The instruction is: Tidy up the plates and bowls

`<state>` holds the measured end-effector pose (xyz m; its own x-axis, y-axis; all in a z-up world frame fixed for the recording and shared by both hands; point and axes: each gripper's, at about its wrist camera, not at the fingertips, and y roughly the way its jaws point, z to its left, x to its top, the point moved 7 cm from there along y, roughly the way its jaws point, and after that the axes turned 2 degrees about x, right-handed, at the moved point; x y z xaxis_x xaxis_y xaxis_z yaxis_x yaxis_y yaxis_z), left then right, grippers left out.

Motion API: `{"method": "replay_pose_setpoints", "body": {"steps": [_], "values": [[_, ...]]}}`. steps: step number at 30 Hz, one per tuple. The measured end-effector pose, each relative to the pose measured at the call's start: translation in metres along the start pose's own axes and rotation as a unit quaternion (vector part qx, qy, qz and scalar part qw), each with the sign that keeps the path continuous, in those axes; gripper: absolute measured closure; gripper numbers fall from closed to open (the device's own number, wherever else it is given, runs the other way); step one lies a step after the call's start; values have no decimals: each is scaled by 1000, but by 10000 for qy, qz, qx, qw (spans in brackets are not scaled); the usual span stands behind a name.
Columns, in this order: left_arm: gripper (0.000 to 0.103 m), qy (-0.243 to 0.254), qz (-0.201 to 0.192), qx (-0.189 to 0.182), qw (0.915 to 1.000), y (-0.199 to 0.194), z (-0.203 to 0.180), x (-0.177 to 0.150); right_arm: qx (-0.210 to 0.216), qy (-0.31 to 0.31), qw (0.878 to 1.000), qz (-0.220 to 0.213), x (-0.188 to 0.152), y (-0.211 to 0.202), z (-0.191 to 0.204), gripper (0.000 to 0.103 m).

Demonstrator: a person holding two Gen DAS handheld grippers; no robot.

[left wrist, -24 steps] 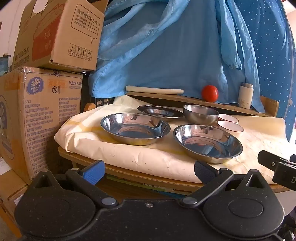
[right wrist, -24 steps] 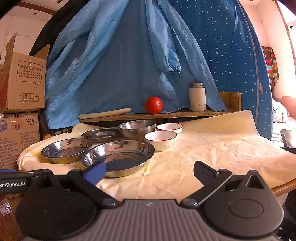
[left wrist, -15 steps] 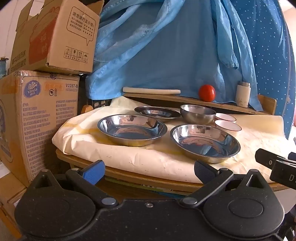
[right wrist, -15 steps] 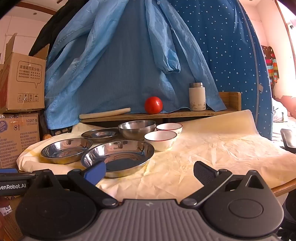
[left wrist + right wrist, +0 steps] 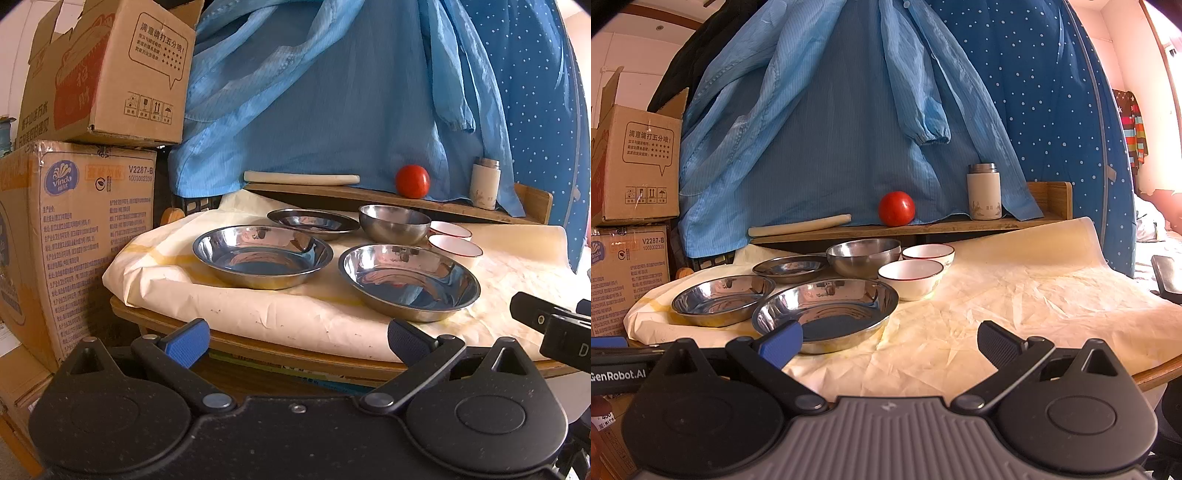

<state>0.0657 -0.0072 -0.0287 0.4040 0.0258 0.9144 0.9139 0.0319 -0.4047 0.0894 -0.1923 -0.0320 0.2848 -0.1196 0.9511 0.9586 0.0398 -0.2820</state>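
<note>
Two large steel plates sit side by side on the cream cloth: the left plate (image 5: 262, 256) (image 5: 722, 301) and the right plate (image 5: 408, 280) (image 5: 827, 314). Behind them are a smaller steel plate (image 5: 314, 223) (image 5: 792, 267), a steel bowl (image 5: 393, 224) (image 5: 864, 256) and two white red-rimmed bowls, the nearer (image 5: 456, 246) (image 5: 910, 277) and the farther (image 5: 450, 230) (image 5: 929, 254). My left gripper (image 5: 297, 338) is open and empty, in front of the table's edge. My right gripper (image 5: 890, 343) is open and empty over the cloth, near the right plate.
Stacked cardboard boxes (image 5: 74, 221) stand left of the table. A wooden shelf (image 5: 905, 227) at the back holds a rolling pin (image 5: 799, 225), a tomato (image 5: 897, 208) and a white flask (image 5: 983, 192). Blue fabric (image 5: 849, 110) hangs behind. The cloth (image 5: 1015, 295) extends right.
The left gripper's view has shifted slightly, so the table and plates sit a little further right and closer. The right gripper has not visibly moved. Both stay open.
</note>
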Motion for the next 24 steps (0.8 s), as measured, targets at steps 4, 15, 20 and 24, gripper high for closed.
{"method": "replay_pose_setpoints", "body": {"steps": [4,15,20,24], "values": [[1,-7,4,11,10000,0,1,-1,2,-2,10000,4,0,0,0,0],[1,0,10,22,10000,1,1,-1,1,1,10000,8,1,-1,0,0],[1,3,16,28,10000,1,1,-1,2,2,10000,12,0,-1,1,0],[1,9,23,29,10000,1,1,-2,1,3,10000,16,0,-1,1,0]]}}
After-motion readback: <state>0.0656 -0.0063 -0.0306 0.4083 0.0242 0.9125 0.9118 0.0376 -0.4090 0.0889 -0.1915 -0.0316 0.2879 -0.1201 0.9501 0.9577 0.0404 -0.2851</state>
